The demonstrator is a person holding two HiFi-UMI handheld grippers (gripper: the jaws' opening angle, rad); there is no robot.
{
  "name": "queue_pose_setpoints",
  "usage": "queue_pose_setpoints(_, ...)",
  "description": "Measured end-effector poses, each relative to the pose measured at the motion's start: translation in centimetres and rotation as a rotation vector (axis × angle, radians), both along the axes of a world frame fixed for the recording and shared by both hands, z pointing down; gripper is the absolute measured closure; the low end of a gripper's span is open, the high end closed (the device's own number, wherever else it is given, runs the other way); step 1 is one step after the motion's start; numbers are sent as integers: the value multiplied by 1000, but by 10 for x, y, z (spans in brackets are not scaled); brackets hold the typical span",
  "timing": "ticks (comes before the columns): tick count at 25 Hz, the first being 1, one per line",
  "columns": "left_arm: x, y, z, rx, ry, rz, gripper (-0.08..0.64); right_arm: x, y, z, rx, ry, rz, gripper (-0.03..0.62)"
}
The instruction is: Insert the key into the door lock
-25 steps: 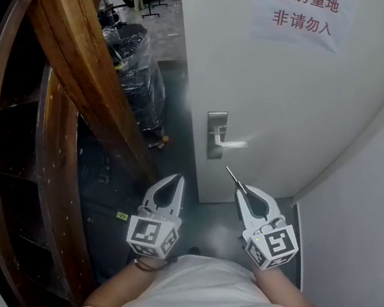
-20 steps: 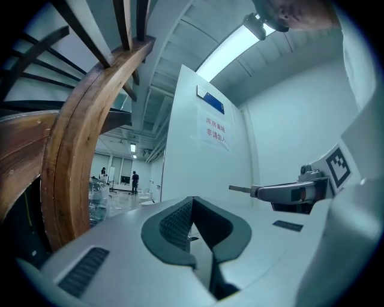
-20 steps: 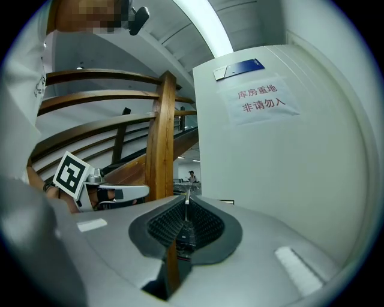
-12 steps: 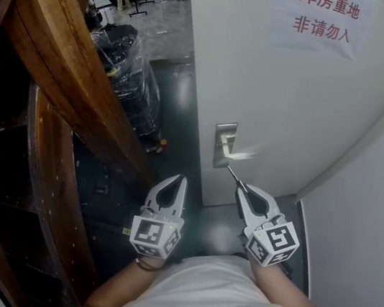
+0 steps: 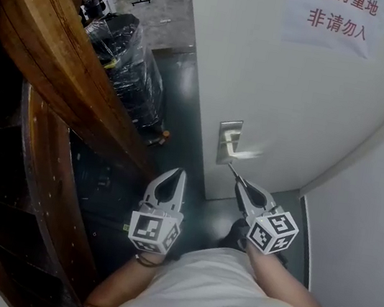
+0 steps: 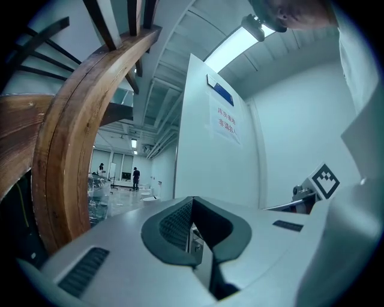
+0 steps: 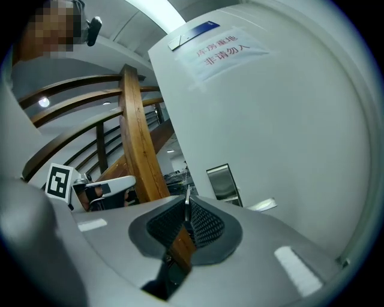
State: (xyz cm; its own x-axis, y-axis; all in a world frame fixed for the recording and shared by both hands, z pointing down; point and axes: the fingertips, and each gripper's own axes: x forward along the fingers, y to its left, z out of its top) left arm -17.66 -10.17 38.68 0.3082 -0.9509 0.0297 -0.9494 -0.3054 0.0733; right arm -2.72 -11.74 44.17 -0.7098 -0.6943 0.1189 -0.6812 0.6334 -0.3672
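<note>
Left gripper [image 5: 177, 173]: jaws together, nothing between the pads in the left gripper view [image 6: 192, 207]. It is held low and near, pointing far toward the dark floor left of the door edge. Its marker cube [image 5: 153, 232] faces the head camera. Far left of it, a curved wooden stair beam [image 5: 60, 69] runs diagonally. Beyond the beam stands a bundle wrapped in clear film [image 5: 129, 73].

Right gripper [image 5: 240, 184]: jaws clamped on the key [image 5: 234, 174]. In the right gripper view [image 7: 187, 211] the pads pinch the key's brownish head, and the thin metal blade [image 7: 187, 196] stands out past the fingertips. Its marker cube [image 5: 273, 232] sits at the near end.

Key position: blade points far and slightly left, toward the metal lock plate [image 5: 228, 142] on the door [image 5: 297, 94]. In the head view the blade tip lies at the plate's lower edge, just below the lever handle [image 5: 247, 153]. I cannot tell whether the tip touches the plate. In the right gripper view the tip shows just left of the plate [image 7: 223, 183], with the handle [image 7: 264, 205] to the right.

Door is white, with a paper sign in red characters [image 5: 338, 20] high up. A pale wall [image 5: 364, 214] meets the door frame on the right.
</note>
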Motion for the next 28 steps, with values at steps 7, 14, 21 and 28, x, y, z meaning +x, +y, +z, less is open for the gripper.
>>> queue_pose_setpoints(7, -7, -26, 9, -19, 6, -40, 555, -1, -32, 38, -118, -46, -21, 571)
queue_pose_setpoints(14, -2, -65, 20, -36, 6, -60, 554, 6, -61, 74, -254, -120, -43, 571)
queue_pose_setpoints(21, 3, -107, 31, -54, 4, -62, 552, 0, -75, 99, -349, -151, -94, 571)
queue_pose_setpoints(28, 5, -141, 39, -68, 0, -46, 489, 3, -92, 139, -513, -295, -33, 571)
